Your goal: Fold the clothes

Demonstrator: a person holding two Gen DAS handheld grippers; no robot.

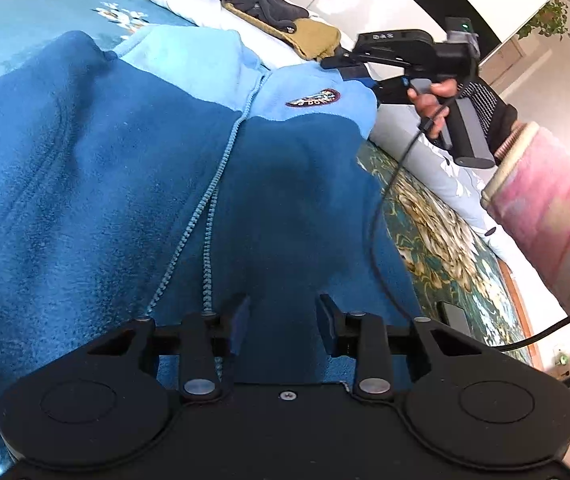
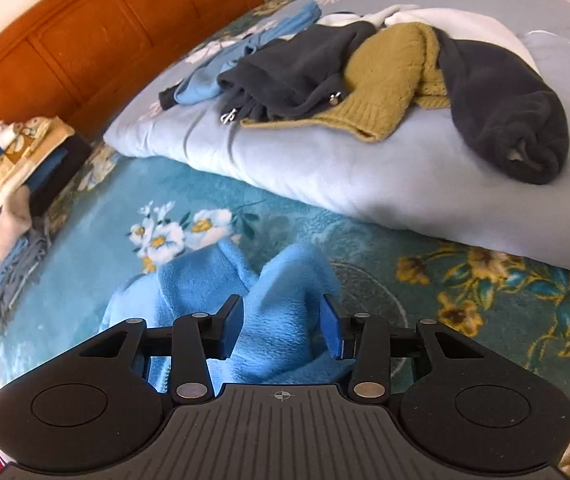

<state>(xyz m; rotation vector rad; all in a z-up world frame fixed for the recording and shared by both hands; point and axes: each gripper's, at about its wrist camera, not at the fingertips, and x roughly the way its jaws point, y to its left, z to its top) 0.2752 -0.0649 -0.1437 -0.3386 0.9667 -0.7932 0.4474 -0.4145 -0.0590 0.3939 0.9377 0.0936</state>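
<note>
A two-tone blue fleece jacket lies front-up on the bed, zipper down its middle, a round patch on its light blue chest. My left gripper is open and hovers over the dark blue lower part near the zipper. My right gripper is open over the light blue collar end of the jacket; it also shows in the left wrist view at the jacket's top edge. Neither holds cloth.
A pile of unfolded clothes, dark grey fleece and mustard knit, lies on a pale duvet. Folded items are stacked by the orange headboard. A floral teal bedspread covers the bed. A phone lies on it.
</note>
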